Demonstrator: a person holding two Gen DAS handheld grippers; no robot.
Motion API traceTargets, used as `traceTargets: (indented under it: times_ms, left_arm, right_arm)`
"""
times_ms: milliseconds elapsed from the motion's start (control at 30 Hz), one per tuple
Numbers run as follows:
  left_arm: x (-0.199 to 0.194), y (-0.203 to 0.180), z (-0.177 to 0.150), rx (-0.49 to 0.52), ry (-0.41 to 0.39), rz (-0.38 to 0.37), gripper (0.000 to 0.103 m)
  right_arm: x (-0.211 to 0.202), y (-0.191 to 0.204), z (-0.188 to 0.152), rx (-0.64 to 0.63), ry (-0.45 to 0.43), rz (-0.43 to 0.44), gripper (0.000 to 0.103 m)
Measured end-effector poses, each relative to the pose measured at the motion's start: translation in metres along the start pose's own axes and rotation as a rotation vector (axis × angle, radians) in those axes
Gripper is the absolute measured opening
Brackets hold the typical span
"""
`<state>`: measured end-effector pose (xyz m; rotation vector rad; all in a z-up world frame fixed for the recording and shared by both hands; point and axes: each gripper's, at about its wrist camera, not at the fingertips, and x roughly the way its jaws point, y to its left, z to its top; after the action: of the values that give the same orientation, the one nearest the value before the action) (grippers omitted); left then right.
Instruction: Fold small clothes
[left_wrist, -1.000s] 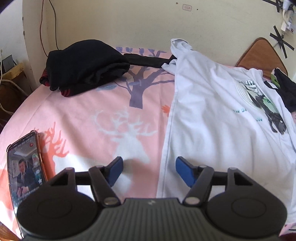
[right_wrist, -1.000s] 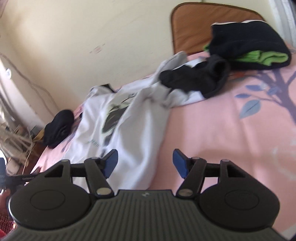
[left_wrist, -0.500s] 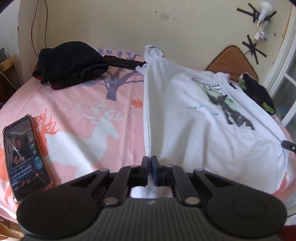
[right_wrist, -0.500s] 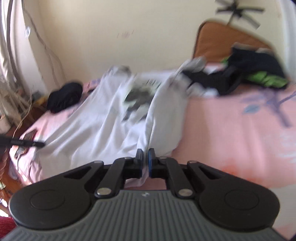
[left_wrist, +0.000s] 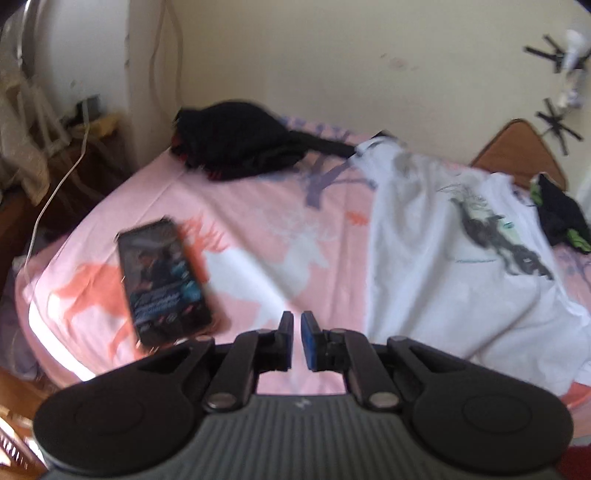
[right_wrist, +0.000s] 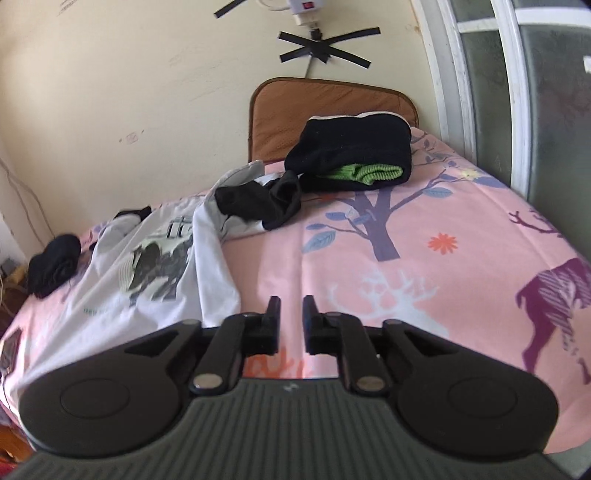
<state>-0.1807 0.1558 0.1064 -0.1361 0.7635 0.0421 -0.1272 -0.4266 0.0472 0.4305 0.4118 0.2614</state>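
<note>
Left claw: nearly together, just a thin slit between the pads, nothing pinched, hanging over bare pink sheet near the front edge of the bed. Right claw: narrow gap too, empty, also above bare sheet.

White t-shirt spread print-up across the middle of the bed, just right of the left claw and just left of the right one, collar end toward the wall edge, bottom hem bunched at the front edge. Soft, light, floppy stuff, so probably going to drape and slide rather than hold shape; best bet looks like pinching the two hem corners or the side seams.

Phone lying by the left edge. Black clothes pile at the far left corner, folded black-and-green bundle up by the brown headboard, loose black piece touching the shirt's sleeve.
</note>
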Motion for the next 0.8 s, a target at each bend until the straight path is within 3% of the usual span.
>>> traceTargets:
  times_ms: [67,100,133,200,267,300,333,433,600,633,667,733,800]
  left_arm:
    - [-0.007,-0.033,0.001,0.149,-0.038,-0.080,0.020]
    - [-0.006,-0.048,-0.002,0.205,-0.029,-0.108,0.026]
    - [-0.001,-0.061,-0.005,0.251,-0.012,-0.141,0.035]
    - [0.010,-0.081,-0.016,0.303,0.032,-0.203,0.038]
    - [0.023,-0.092,-0.020,0.329,0.079,-0.227,0.038]
    - [0.027,-0.094,-0.018,0.336,0.086,-0.230,0.038]
    - [0.030,-0.095,-0.015,0.337,0.083,-0.238,0.038]
    - [0.031,-0.096,-0.001,0.314,0.055,-0.283,0.041]
    - [0.045,-0.112,0.016,0.321,0.031,-0.313,0.049]
    - [0.051,-0.117,0.020,0.326,0.027,-0.322,0.049]
    - [0.056,-0.121,0.022,0.326,0.020,-0.333,0.051]
    - [0.068,-0.129,0.029,0.320,-0.006,-0.343,0.051]
    - [0.088,-0.137,0.040,0.290,-0.040,-0.343,0.051]
  right_arm:
    - [-0.001,0.014,-0.006,0.000,0.042,0.115,0.050]
    - [0.000,0.024,-0.013,-0.008,0.068,0.151,0.077]
    - [0.001,0.032,-0.020,-0.026,0.091,0.171,0.090]
    - [0.009,0.050,-0.039,-0.078,0.167,0.168,0.089]
    - [0.016,0.057,-0.056,-0.086,0.237,0.182,0.046]
    - [0.017,0.057,-0.062,-0.073,0.285,0.205,0.010]
    - [0.009,0.056,-0.065,-0.065,0.280,0.202,0.004]
    - [-0.026,0.044,-0.060,-0.108,0.265,0.140,0.004]
    - [-0.037,0.016,-0.062,-0.111,0.405,0.047,0.006]
    - [-0.038,0.012,-0.056,-0.123,0.375,0.019,0.009]
    - [-0.039,0.016,-0.047,-0.103,0.291,-0.007,0.013]
    - [-0.040,-0.001,-0.018,0.012,0.135,0.047,0.035]
    - [-0.025,-0.008,0.011,0.095,-0.014,0.065,0.038]
